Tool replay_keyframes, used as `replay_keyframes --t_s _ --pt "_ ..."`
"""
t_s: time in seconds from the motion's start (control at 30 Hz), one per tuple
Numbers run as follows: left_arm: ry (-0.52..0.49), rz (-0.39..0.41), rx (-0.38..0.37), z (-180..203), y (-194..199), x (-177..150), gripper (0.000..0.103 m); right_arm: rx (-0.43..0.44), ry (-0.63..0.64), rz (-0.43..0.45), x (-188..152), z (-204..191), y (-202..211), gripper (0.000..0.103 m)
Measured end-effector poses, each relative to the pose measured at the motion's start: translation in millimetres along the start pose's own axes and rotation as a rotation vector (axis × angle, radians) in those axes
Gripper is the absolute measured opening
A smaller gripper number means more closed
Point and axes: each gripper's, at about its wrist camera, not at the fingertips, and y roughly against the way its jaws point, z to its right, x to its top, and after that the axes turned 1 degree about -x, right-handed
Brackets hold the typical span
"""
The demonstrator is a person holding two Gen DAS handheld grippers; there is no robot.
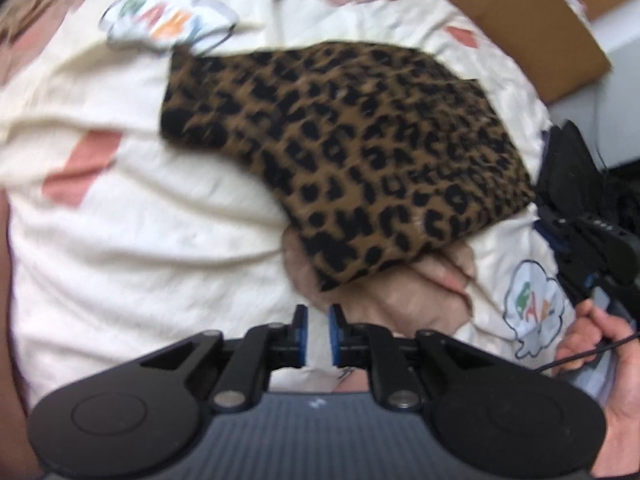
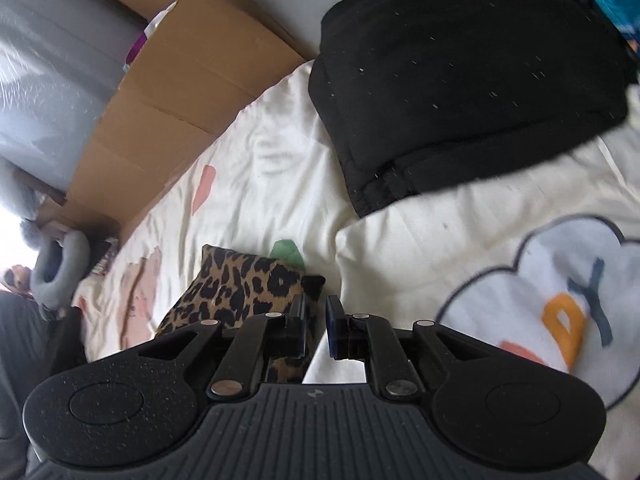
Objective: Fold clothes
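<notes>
Left tool (image 1: 318,332): nearest item, low at 6 o'clock in its own view. Pads are drawn close, with a thin white strip between them. I cannot tell whether that is pinched bedding or the duvet seen through the gap.

Right tool (image 2: 316,316): jaws likewise nearly together. Its tips are at a dark corner of the leopard-print garment (image 2: 240,284), and patterned cloth also shows beneath the left finger. I cannot tell whether it grips the cloth.

Leopard-print garment: the task's piece. It lies on the bed (image 1: 160,220) as one compact, rounded slab near the middle of the left view, from 10 towards 4 o'clock. The view is blurred and the layers are not readable.

Step, as judged: the shape fits either a fold half made or a finished bundle being set down. Either way, any next move needs the cloth's edges kept aligned and a sure hold on that corner.

Black garment (image 2: 460,92): folded flat on the bed at 1 o'clock, well apart from the leopard piece.

Surface: soft cream duvet, wrinkled, with pink patches and a cloud print (image 2: 560,312) at 3 o'clock.

Room:
- cardboard box (image 2: 180,92) along the bed's edge at 10 o'clock
- grey neck pillow (image 2: 60,264) at 9 o'clock
</notes>
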Motion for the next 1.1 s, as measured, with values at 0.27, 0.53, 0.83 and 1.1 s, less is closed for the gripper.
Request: replay_keyframes --t_s 0.27,0.53,0.83,1.1 --pt "-0.263 0.025 -0.056 42 23 33 0.036 0.082 -0.056 -0.039 -19 8 5 0.020" --pt "-0.499 0.095 -0.032 85 31 77 0.060 0.140 -0.079 -0.079 -38 3 -3 0.027" --pt "-0.671 0.104 -0.048 108 10 113 0.073 0.168 -0.102 -0.115 -56 1 -9 0.038" --pt "-0.810 0.082 -0.110 122 -15 143 0.073 0.177 -0.137 -0.122 -60 2 -13 0.038"
